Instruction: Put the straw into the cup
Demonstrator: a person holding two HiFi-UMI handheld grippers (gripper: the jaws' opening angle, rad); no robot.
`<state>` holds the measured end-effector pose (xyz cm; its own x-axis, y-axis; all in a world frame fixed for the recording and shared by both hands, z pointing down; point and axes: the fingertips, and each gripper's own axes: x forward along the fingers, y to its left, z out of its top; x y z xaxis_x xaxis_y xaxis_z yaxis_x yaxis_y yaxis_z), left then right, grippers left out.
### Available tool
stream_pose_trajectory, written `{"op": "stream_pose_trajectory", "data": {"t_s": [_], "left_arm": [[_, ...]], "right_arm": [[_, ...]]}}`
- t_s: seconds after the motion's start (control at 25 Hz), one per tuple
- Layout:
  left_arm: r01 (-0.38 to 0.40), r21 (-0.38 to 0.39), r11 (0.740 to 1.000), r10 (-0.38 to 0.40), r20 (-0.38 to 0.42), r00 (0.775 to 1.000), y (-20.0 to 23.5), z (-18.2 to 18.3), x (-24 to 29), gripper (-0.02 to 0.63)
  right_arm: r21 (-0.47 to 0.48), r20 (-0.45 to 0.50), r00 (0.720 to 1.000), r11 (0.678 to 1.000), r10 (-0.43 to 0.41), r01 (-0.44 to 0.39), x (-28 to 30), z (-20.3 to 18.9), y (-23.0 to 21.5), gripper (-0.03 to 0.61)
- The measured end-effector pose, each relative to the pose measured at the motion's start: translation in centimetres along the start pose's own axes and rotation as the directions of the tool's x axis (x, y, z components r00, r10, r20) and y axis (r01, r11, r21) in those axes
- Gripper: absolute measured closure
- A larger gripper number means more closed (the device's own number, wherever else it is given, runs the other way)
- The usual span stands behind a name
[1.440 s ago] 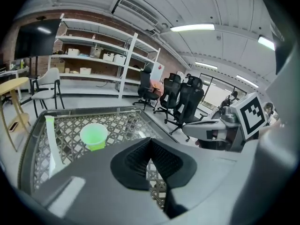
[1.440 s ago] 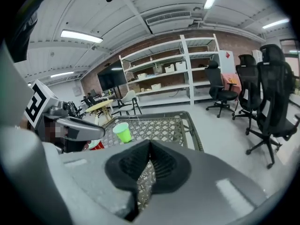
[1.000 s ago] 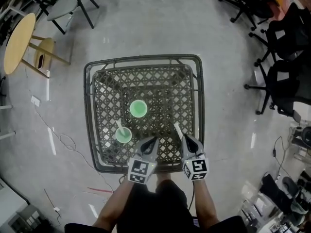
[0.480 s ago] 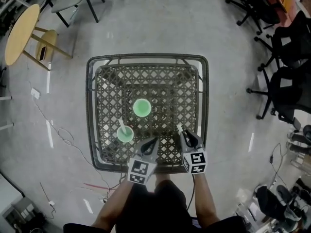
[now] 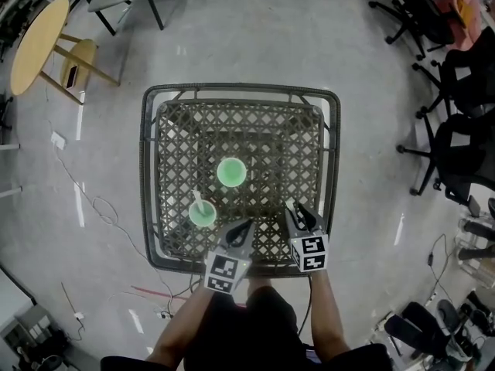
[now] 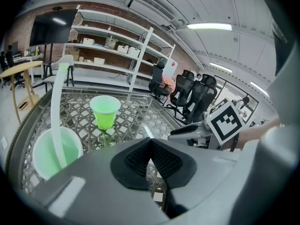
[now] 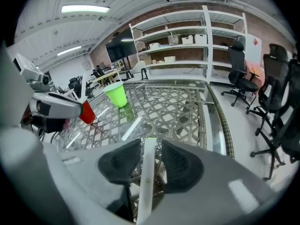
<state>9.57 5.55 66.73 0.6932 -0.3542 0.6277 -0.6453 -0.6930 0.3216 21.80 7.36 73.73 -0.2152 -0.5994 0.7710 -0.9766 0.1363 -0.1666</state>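
Two green cups stand on the lattice table (image 5: 155, 168). The nearer cup (image 5: 203, 213) (image 6: 52, 154) holds a white straw (image 6: 57, 111); the farther cup (image 5: 231, 172) (image 6: 105, 111) (image 7: 116, 93) holds none. My right gripper (image 5: 300, 216) (image 7: 149, 148) hangs low over the table's near right part. Its jaws have just been opening, and a second white straw (image 7: 146, 170) lies lengthwise between them with a gap on each side. My left gripper (image 5: 241, 231) (image 6: 150, 150) is shut on nothing, just right of the nearer cup.
The table's raised rim (image 5: 332, 168) runs close to the right of my right gripper. Office chairs (image 5: 456, 130) stand to the right, and a round wooden table (image 5: 35, 45) stands at the far left. Cables lie on the floor (image 5: 93, 215).
My right gripper has sunk toward the table and its jaws have opened around the straw, which was gripped before. The left gripper has stayed where it was.
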Motion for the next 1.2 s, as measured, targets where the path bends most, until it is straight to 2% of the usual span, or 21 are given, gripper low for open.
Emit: {"op": "stream_pose_trajectory", "data": {"t_s": [0.36, 0.8, 1.2], "left_arm": [[-0.012, -0.013, 1.0, 0.012, -0.012, 1.0, 0.1, -0.4, -0.2, 0.607], [-0.017, -0.014, 1.0, 0.017, -0.006, 1.0, 0.2, -0.1, -0.4, 0.607], [-0.037, -0.007, 0.999, 0.037, 0.024, 0.999, 0.0, 2.0, -1.3, 0.607]], "right_arm": [[-0.014, -0.049, 0.999, 1.0, 0.002, -0.003, 0.7, -0.6, 0.2, 0.451], [-0.039, -0.095, 0.995, 0.999, -0.023, 0.02, 0.9, -0.8, -0.4, 0.519], [-0.031, -0.006, 1.0, 0.999, -0.011, 0.011, -1.2, 2.8, -0.2, 0.531]]}}
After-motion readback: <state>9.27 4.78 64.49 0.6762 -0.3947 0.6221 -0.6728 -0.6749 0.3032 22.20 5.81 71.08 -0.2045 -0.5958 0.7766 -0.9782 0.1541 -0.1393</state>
